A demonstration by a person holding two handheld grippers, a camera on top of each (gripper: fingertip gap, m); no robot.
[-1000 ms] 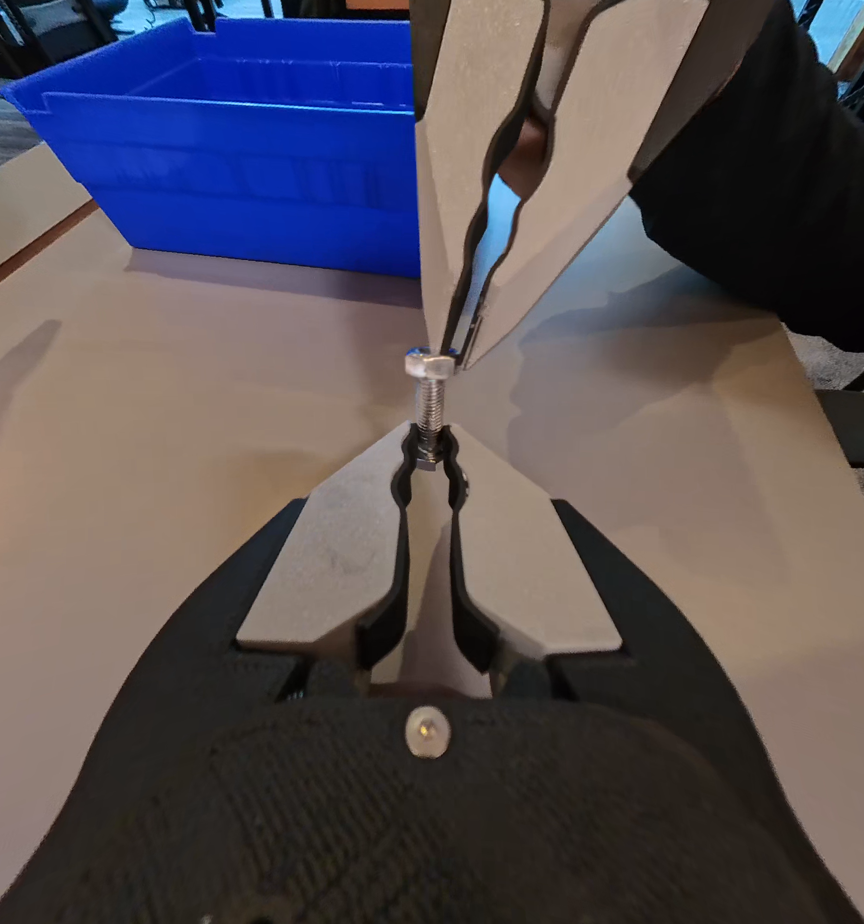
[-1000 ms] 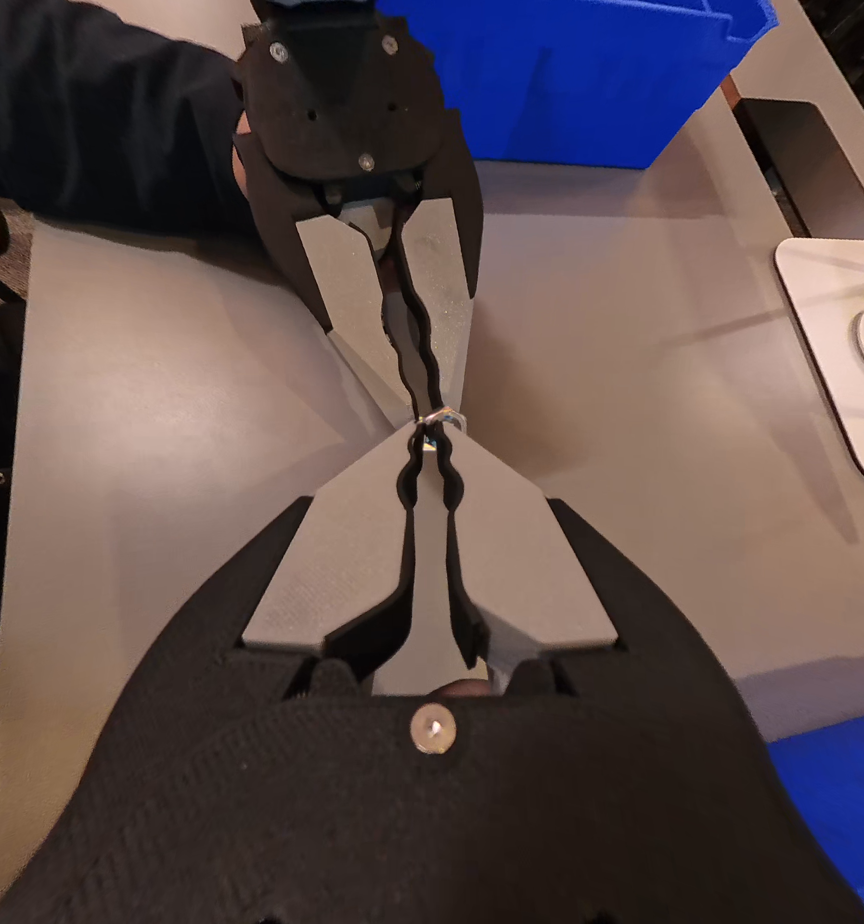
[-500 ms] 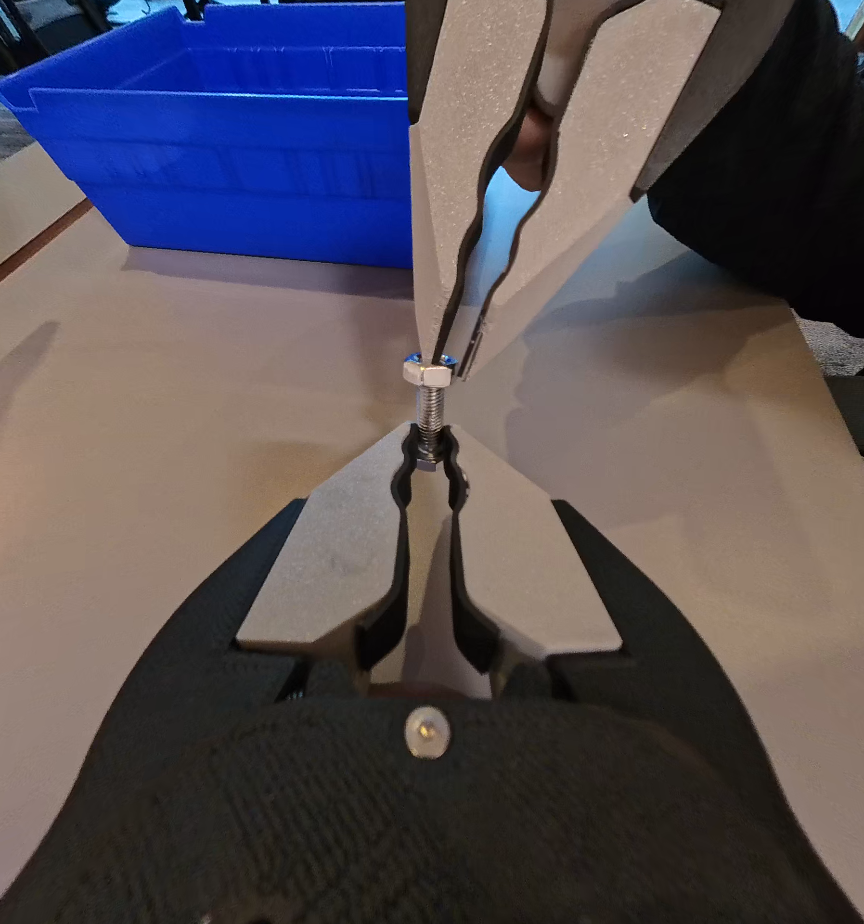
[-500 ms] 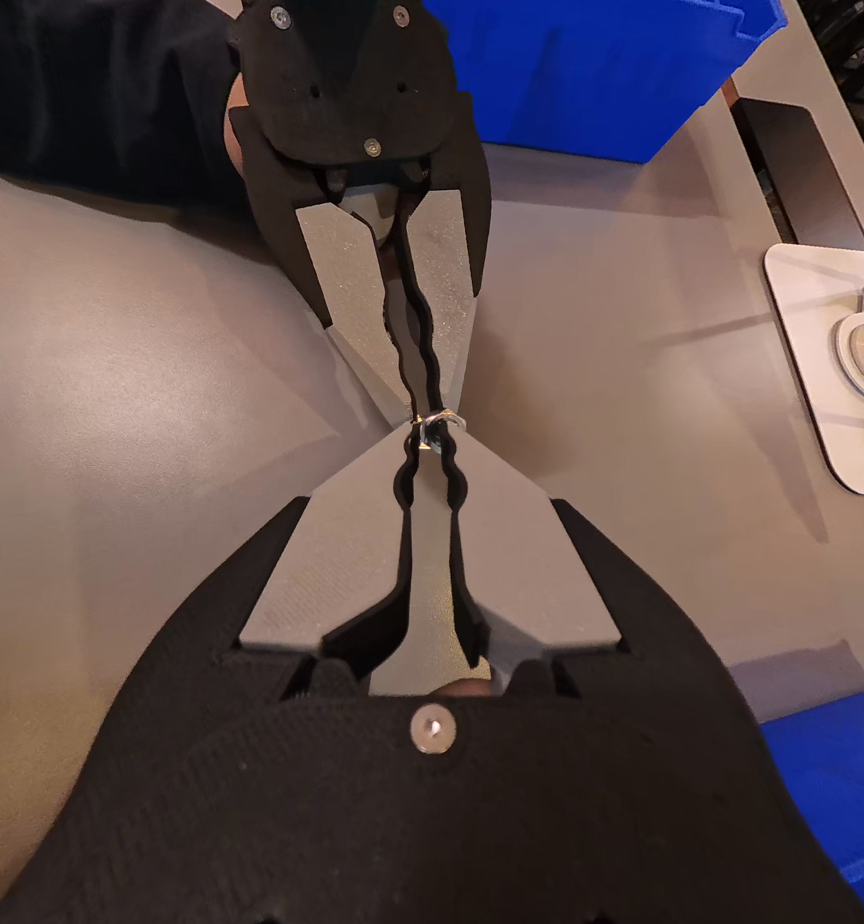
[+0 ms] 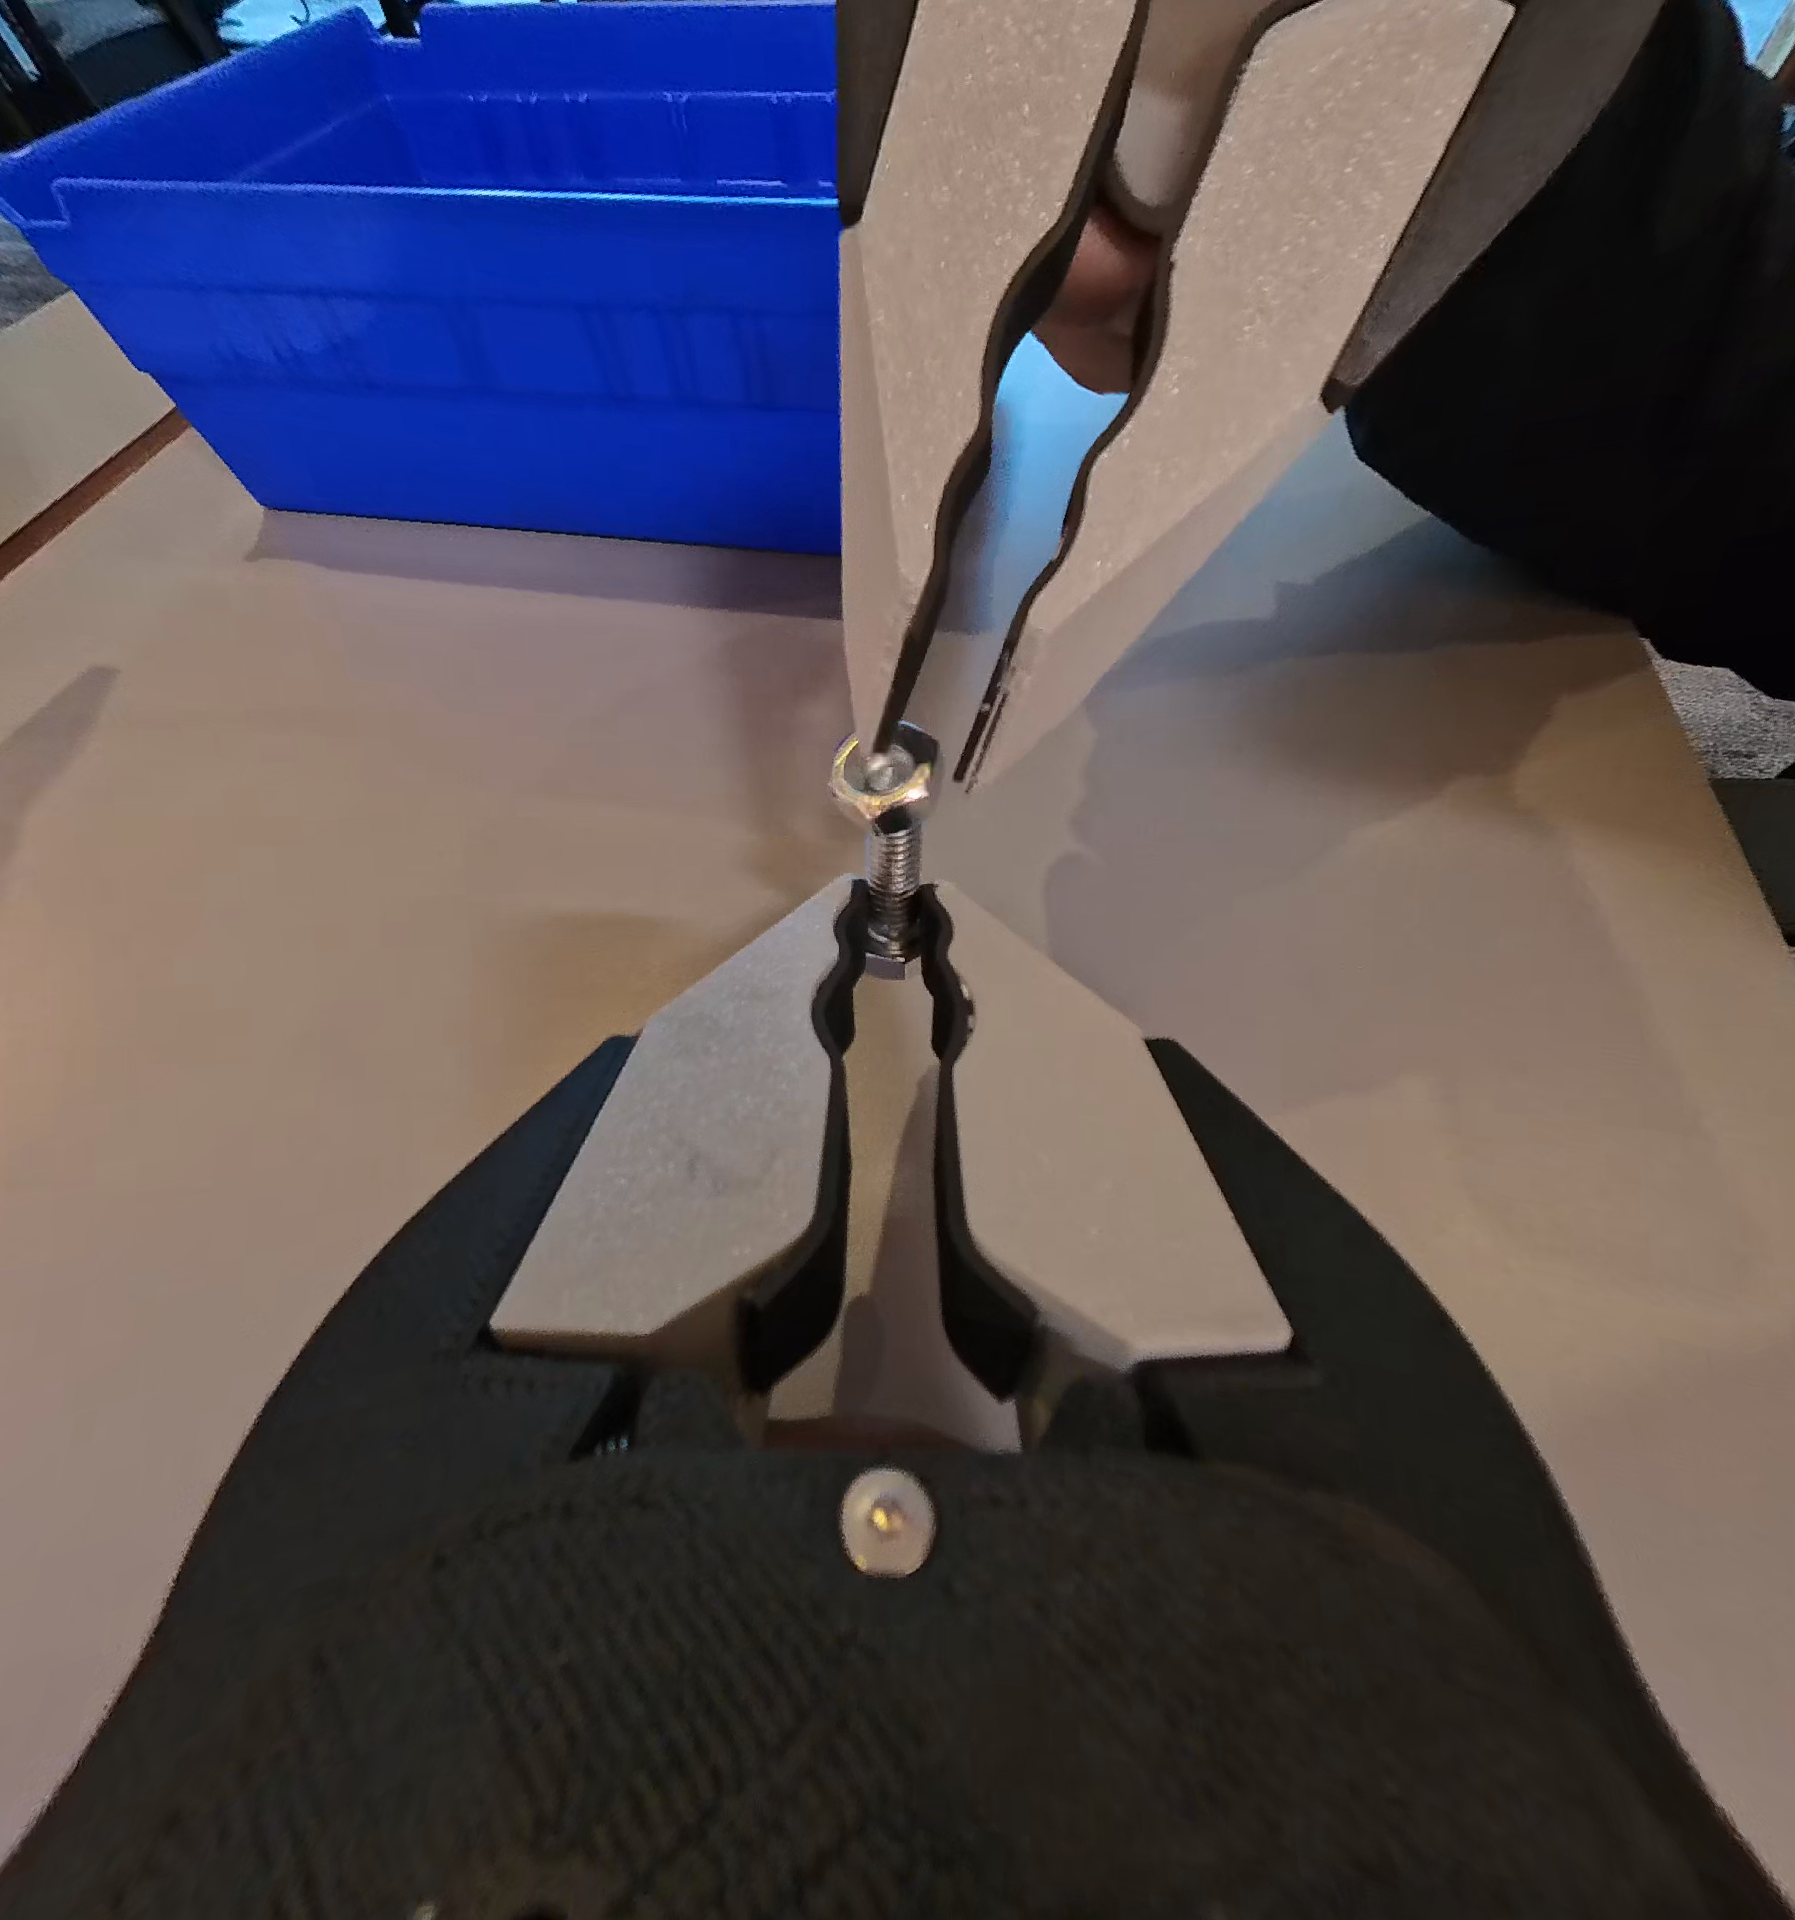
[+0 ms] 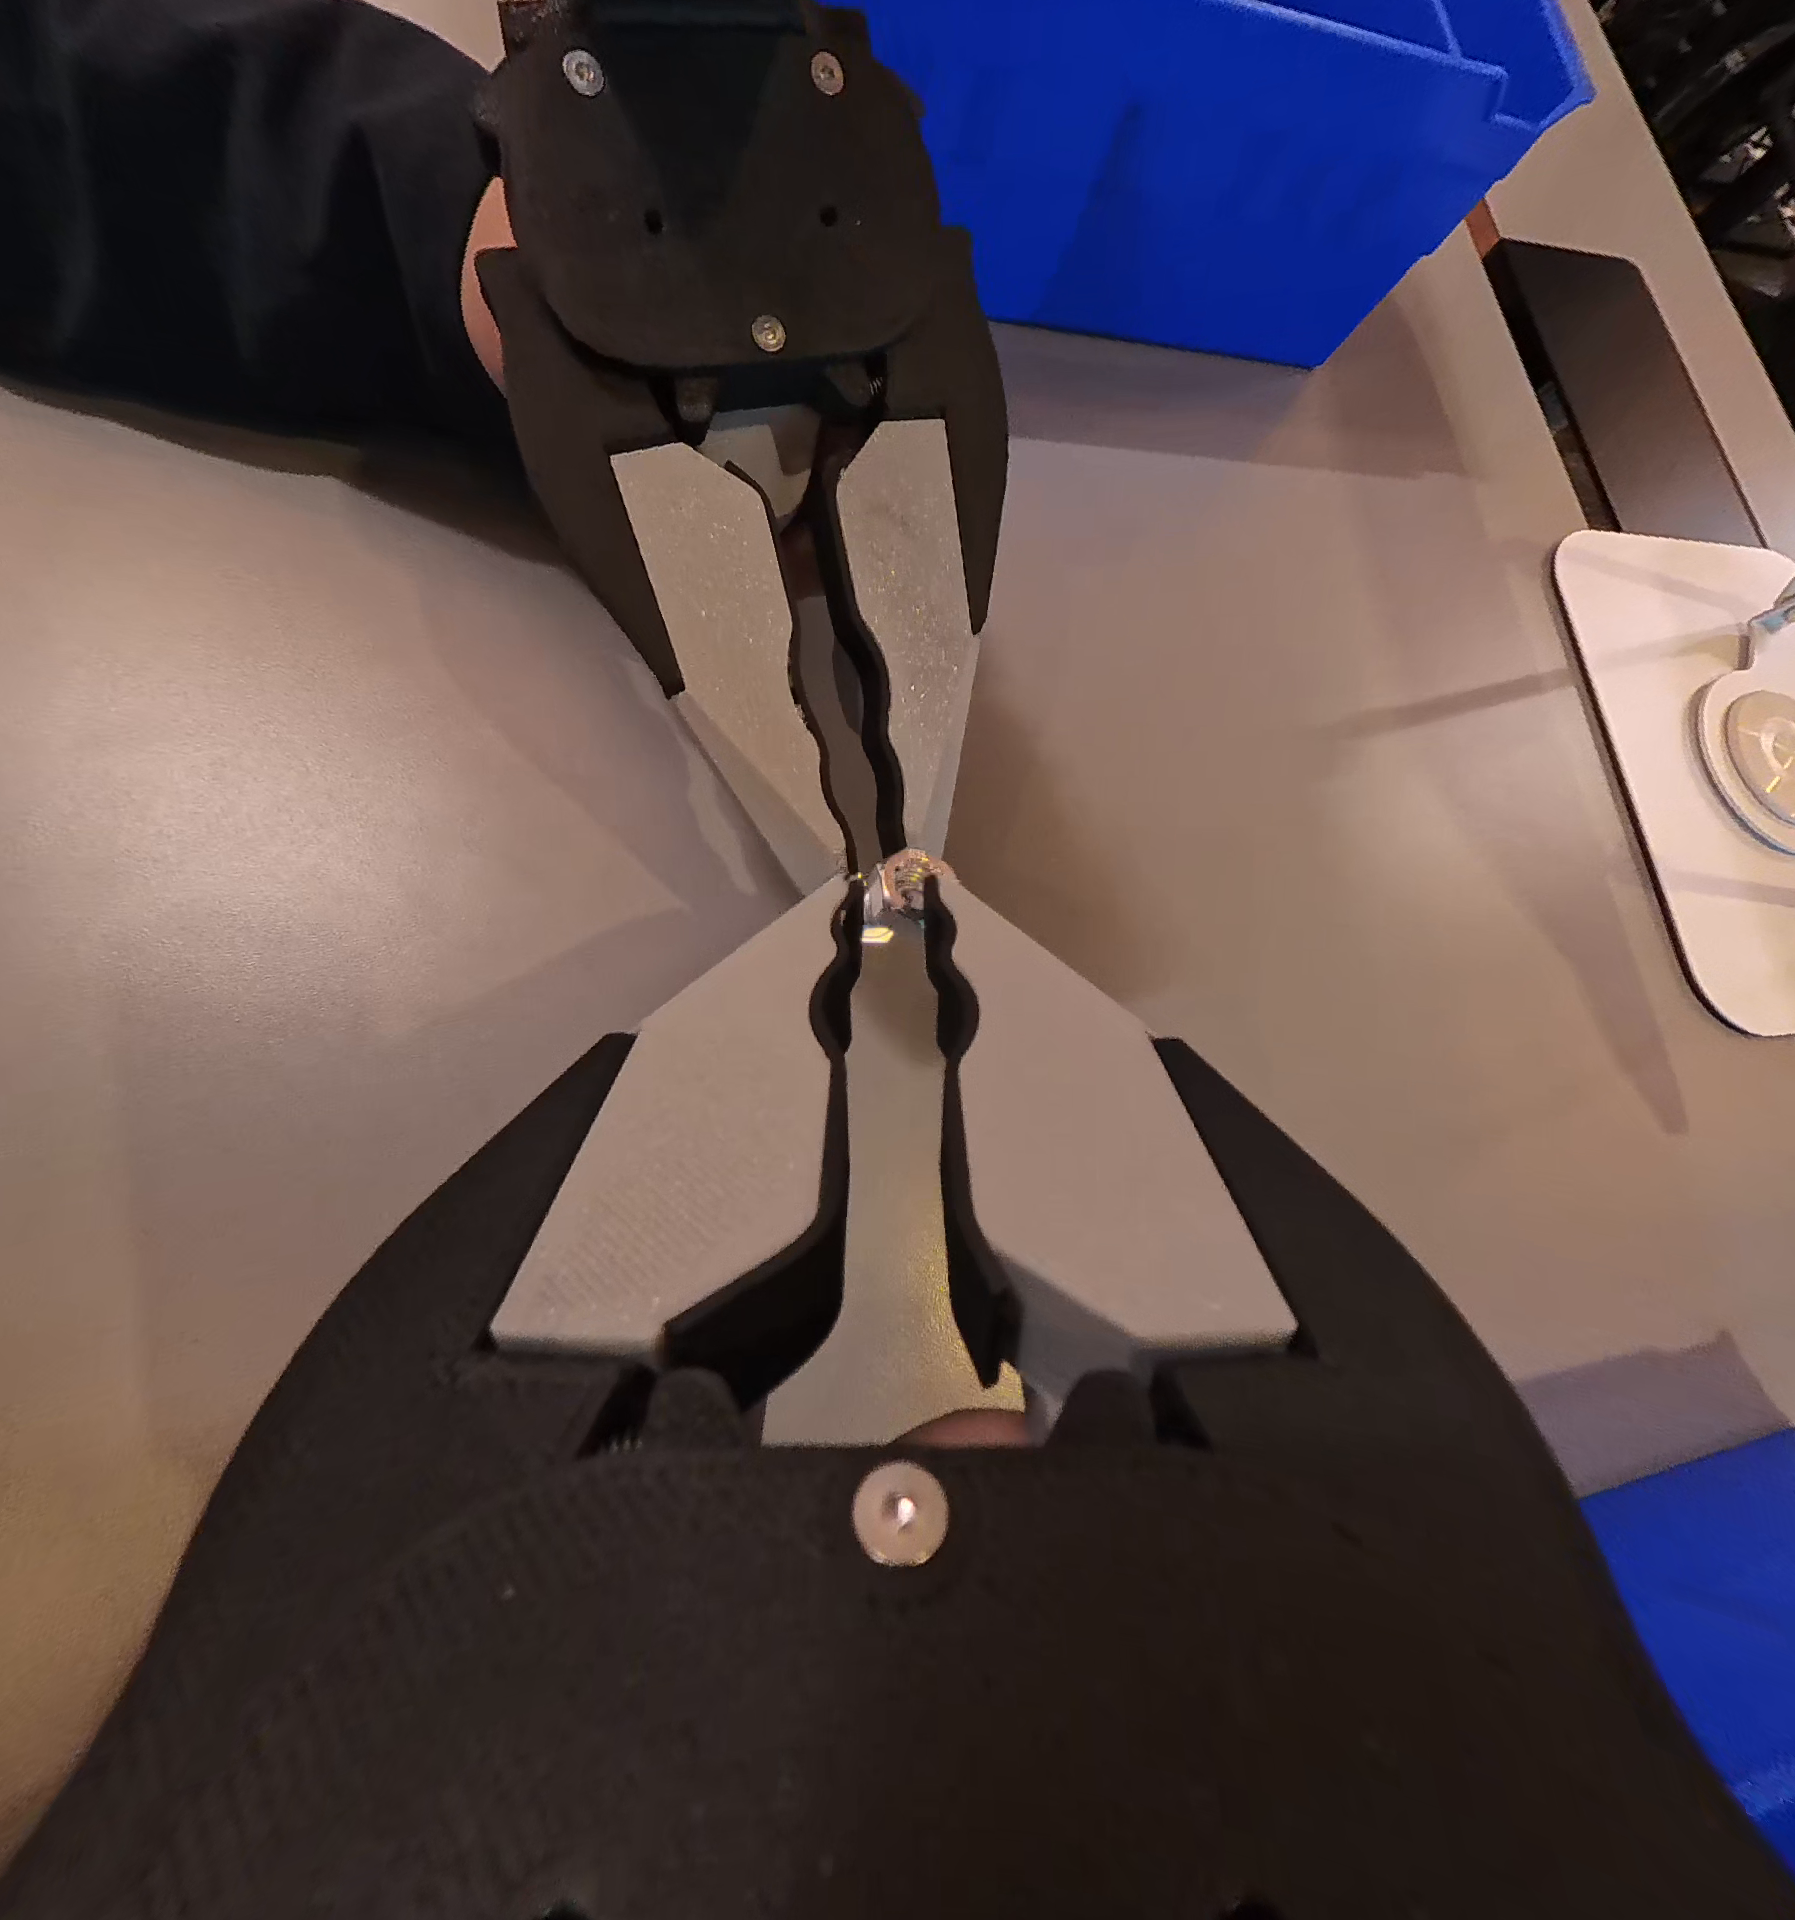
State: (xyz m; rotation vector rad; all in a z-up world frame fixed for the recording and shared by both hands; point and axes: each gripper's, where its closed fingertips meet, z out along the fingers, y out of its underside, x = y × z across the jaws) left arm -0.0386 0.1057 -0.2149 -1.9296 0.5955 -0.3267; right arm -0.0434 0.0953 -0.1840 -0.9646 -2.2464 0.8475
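While the left gripper [image 5: 888, 914] clamps the lower end of a threaded bolt [image 5: 885, 878], its jaws drawn narrow about the shank, the bolt stands upright above the grey table [image 5: 353, 831], apparently so its upper end stays reachable. From twelve o'clock the right gripper [image 5: 929, 753] descends, jaws slightly parted around the hex nut [image 5: 880, 774] at the bolt's top: one finger touches the nut, the other shows a gap, so no firm grip is evident. A blue bin [image 5: 436, 332] sits at eleven o'clock, well apart. A dark sleeve [image 5: 1651, 364] occupies two o'clock. In the right wrist view, a white plate [image 6: 1651, 727] lies at three o'clock. Nothing obstructs the bolt.
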